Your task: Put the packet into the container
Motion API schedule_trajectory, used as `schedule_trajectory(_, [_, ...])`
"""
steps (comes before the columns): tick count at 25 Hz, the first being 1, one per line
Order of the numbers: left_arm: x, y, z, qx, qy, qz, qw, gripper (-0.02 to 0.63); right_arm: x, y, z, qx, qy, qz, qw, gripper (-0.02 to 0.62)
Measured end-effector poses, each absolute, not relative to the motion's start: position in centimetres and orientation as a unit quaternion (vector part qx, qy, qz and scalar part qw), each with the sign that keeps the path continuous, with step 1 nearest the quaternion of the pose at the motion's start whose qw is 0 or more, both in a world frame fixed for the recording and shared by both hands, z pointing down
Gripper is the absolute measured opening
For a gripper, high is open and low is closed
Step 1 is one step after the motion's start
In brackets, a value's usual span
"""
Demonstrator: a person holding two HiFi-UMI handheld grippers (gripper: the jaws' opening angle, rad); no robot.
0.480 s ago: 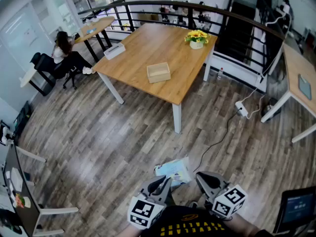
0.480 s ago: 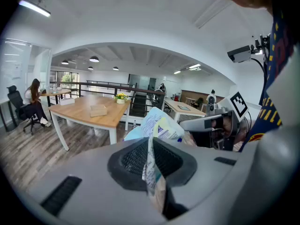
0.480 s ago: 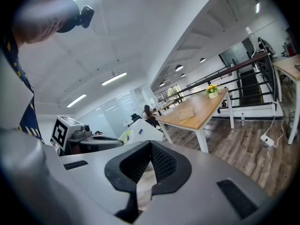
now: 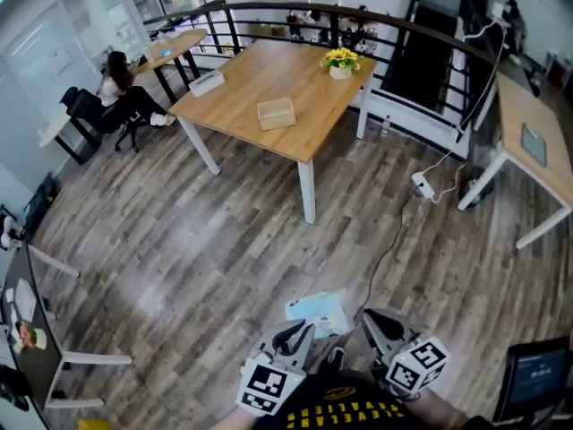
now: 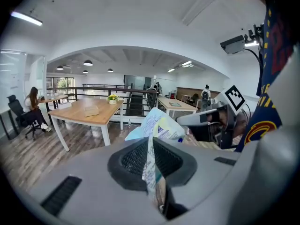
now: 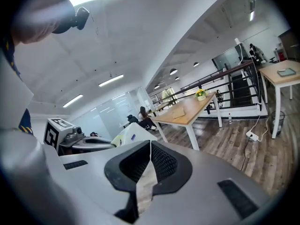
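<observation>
Head view: You are standing on the wood floor point(image 4: 224, 240), holding both claws low in front of you. The left claw point(image 4: 300, 331) is gripping the packet point(image 4: 316, 311), which is showing pale blue and white between the two claws. The right claw point(image 4: 369, 319) is pointing at the packet's right edge, just beside it. Well ahead, the counter point(image 4: 246, 97) is carrying the open container point(image 4: 276, 113), with flowers point(image 4: 340, 60) near its far corner. A seated person point(image 4: 116, 81) is working at another desk to the left.

Left gripper view: The left claw point(image 5: 151, 142) is clamping its jaws almost together on the packet point(image 5: 159, 125), with the thin edge running down between the pads and the printed body standing up past the tips. The right claw point(image 5: 185, 121) is reaching in from the right, close to the packet. The counter point(image 5: 77, 114) and container point(image 5: 92, 110) are lying far off to the left.

Right gripper view: The right claw point(image 6: 150, 144) is pressing its jaws fully together, and you cannot tell whether the thin pale line at their tips is the packet's edge. The packet point(image 6: 124, 136) is showing just past its left jaw, with the left claw point(image 6: 110, 146) behind it. The counter point(image 6: 197, 108), container point(image 6: 178, 112) and flowers point(image 6: 200, 93) are waiting well ahead across the floor.
</observation>
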State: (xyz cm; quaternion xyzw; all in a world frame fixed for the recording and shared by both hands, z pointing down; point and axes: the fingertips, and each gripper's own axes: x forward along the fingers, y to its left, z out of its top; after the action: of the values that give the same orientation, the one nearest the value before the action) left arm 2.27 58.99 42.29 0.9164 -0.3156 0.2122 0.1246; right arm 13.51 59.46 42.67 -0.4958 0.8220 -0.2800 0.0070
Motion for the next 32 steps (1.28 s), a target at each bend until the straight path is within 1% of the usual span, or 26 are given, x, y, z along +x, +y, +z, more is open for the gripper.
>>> schedule_trajectory(4, [0.5,59.3,41.8,0.913,-0.334,0.217,0.089,0.029,12.2,59.9,41.1,-0.49,0.826,-0.277,0.033,0.019])
schedule_trajectory(6, [-0.5,59.4,41.6,0.912,-0.337,0.221,0.074,0.029,10.5,59.9,40.4,-0.478,0.833,-0.276,0.04,0.097])
schedule_trajectory(7, [-1.1,59.5,41.5,0.912,-0.337,0.223,0.07,0.029,9.5,59.9,40.2,-0.472,0.835,-0.279,0.042,0.123])
schedule_trajectory(8, [-1.6,59.4,41.5,0.912,-0.336,0.224,0.067,0.029,8.4,59.8,40.0,-0.465,0.838,-0.282,0.041,0.145])
schedule_trajectory(10, [-2.5,58.8,41.4,0.915,-0.331,0.221,0.066,0.029,6.4,59.3,39.7,-0.454,0.844,-0.284,0.034,0.164])
schedule_trajectory(15, [-5.1,56.2,41.4,0.921,-0.318,0.216,0.06,0.029,2.7,57.0,39.3,-0.468,0.849,-0.247,-0.015,0.166])
schedule_trajectory(18, [-6.8,55.1,41.7,0.924,-0.307,0.221,0.047,0.029,0.7,56.0,39.2,-0.479,0.843,-0.242,-0.032,0.166])
schedule_trajectory(24, [-8.7,53.5,42.5,0.929,-0.283,0.234,0.048,0.029,-2.2,54.3,39.5,-0.486,0.837,-0.248,-0.041,0.166])
schedule_trajectory(32, [-8.9,52.3,43.5,0.928,-0.273,0.247,0.058,0.029,-3.5,53.1,40.9,-0.478,0.836,-0.264,-0.046,0.166])
